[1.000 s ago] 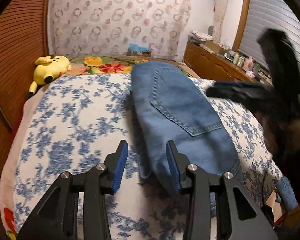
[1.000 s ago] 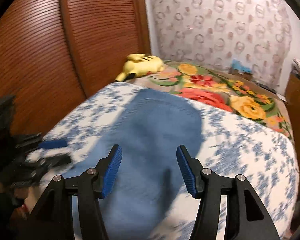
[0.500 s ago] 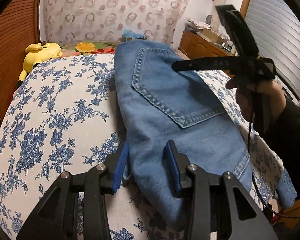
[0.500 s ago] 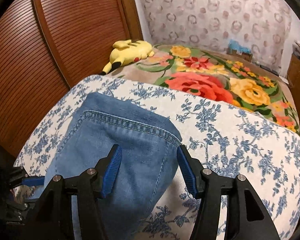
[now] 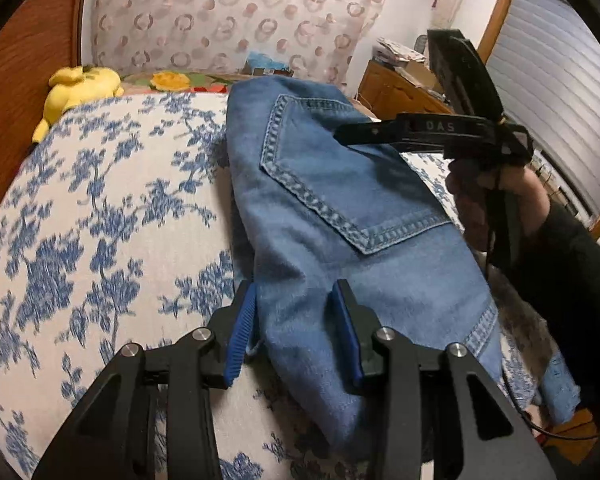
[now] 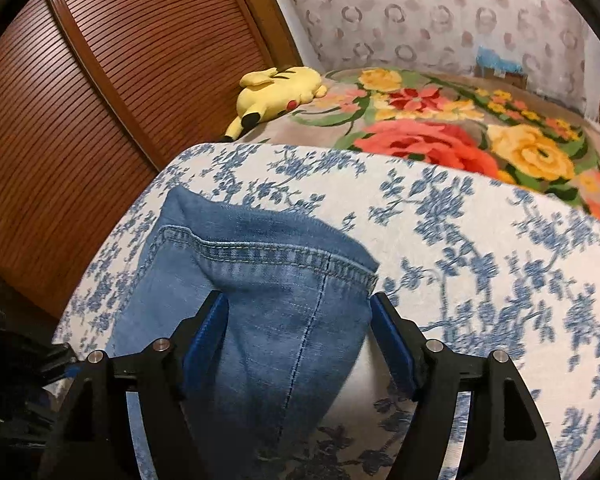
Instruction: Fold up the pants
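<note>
On the bed (image 5: 100, 208), both my tongs have closed in on the jeans (image 5: 340, 208): left tongs (image 5: 296, 332) and right tongs (image 6: 300, 340) gape, straddling denim, ready to pinch.

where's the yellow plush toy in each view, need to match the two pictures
Left wrist view: the yellow plush toy lies far upper left, at the bed's edge by the wooden wall.
Right wrist view: it lies upper centre, on the flowered blanket.
Shared landmark: the jeans on the blue-flowered cover.
</note>
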A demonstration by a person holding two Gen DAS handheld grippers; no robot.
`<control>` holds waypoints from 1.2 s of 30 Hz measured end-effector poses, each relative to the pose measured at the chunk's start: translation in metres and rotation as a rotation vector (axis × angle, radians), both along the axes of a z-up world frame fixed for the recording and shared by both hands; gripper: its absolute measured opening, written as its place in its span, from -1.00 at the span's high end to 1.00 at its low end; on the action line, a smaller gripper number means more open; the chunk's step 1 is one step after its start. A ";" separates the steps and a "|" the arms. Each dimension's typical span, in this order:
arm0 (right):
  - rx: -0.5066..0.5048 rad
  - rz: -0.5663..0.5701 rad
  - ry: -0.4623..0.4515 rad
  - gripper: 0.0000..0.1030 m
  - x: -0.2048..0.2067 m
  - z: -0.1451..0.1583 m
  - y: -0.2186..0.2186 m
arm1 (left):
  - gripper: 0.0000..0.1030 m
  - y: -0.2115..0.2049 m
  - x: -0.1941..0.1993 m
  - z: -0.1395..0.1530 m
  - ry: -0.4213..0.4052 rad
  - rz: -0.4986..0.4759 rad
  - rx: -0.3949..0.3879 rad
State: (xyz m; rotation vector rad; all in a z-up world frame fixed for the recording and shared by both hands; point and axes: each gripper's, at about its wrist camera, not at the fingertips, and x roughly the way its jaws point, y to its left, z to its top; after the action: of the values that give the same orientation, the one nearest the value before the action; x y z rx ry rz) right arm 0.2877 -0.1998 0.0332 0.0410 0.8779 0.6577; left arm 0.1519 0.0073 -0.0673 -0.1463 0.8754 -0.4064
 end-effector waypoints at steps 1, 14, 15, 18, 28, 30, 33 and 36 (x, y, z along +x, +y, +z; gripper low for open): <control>0.008 0.008 0.004 -0.32 0.001 -0.001 0.001 | 0.21 0.004 -0.002 -0.001 0.016 0.005 -0.029; 0.024 0.039 -0.092 0.38 -0.012 0.013 0.011 | 0.77 0.022 -0.021 0.003 0.043 0.027 -0.202; 0.026 0.044 -0.103 0.41 -0.013 0.015 0.014 | 0.79 0.023 -0.019 0.004 0.039 0.025 -0.202; 0.029 0.060 -0.131 0.45 -0.013 0.022 0.027 | 0.82 0.025 -0.022 0.011 0.016 0.019 -0.189; 0.023 0.073 -0.149 0.47 0.017 0.030 0.093 | 0.83 0.068 0.000 0.028 -0.028 0.023 -0.053; 0.014 0.059 -0.149 0.47 0.028 0.026 0.110 | 0.83 0.080 0.011 0.027 -0.028 0.027 0.004; -0.006 0.036 -0.146 0.47 0.043 0.021 0.132 | 0.83 0.100 0.024 0.027 -0.020 0.037 0.030; 0.000 0.023 -0.132 0.47 0.058 0.020 0.146 | 0.83 0.117 0.035 0.031 -0.032 0.044 0.043</control>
State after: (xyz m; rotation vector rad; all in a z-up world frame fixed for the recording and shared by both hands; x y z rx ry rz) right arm 0.3459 -0.0541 0.0527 -0.0129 0.7523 0.6741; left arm 0.1870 0.1243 -0.0362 -0.1194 0.8475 -0.3477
